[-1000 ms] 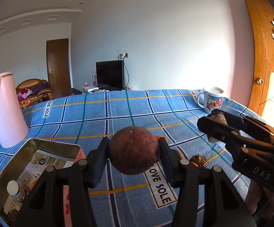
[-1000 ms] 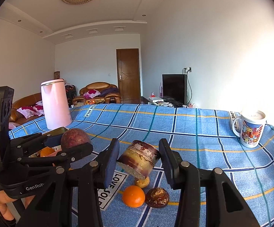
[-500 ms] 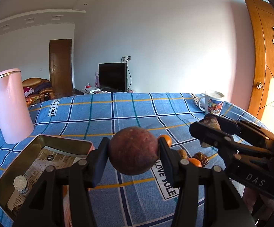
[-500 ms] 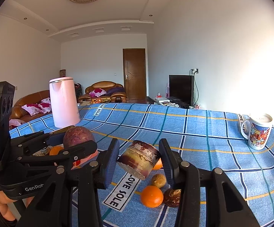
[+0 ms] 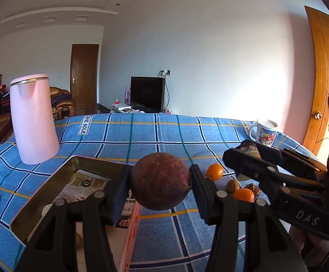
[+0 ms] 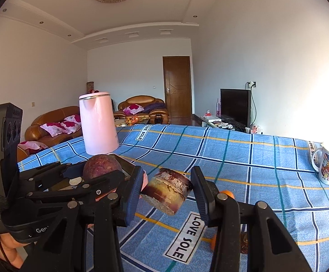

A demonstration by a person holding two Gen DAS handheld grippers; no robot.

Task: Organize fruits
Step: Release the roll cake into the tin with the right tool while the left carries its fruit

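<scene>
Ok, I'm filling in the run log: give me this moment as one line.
left gripper: shut on round purple-brown fruit, above metal tin | right gripper: shut on cylindrical fruit chunk | loose fruits on blue cloth

Both wrist cameras are looking forward along their own gripper fingers, close above the bench [image 5: 155, 136]; each is catching the other gripper and the pink kettle [image 6: 98, 122].

pink kettle [image 5: 33, 122], mug [image 5: 264, 132], television [image 5: 147, 97]
</scene>
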